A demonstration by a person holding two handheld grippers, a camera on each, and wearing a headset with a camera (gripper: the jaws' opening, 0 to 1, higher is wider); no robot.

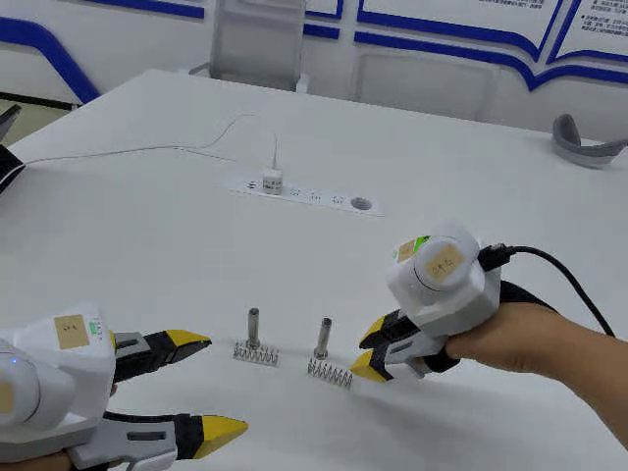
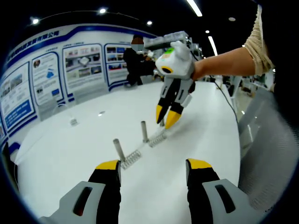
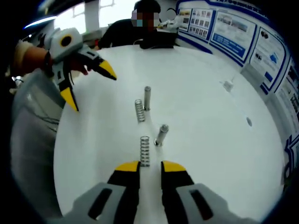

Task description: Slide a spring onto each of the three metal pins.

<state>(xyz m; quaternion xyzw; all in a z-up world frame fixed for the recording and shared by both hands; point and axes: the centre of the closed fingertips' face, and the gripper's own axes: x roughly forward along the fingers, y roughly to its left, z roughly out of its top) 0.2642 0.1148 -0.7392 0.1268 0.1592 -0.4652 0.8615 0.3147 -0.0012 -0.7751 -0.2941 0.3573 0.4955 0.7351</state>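
Your left gripper (image 1: 225, 383) runs off the bottom left corner of the head view, so most of its body is cut away. You cannot tell whether the yellow tips of your right gripper (image 1: 366, 350) touch the nearer spring (image 1: 330, 373). The print on the wall posters (image 2: 79, 65) is too small to read. The chair (image 1: 257, 39) beyond the far edge of the table (image 1: 147, 245) is cut off at the top.

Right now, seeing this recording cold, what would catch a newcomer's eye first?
Two metal pins stand upright mid-table, each with a spring lying flat at its base, neither threaded on. The right gripper, fingers slightly parted, points at the right-hand spring; the left gripper hangs wide open at near left.
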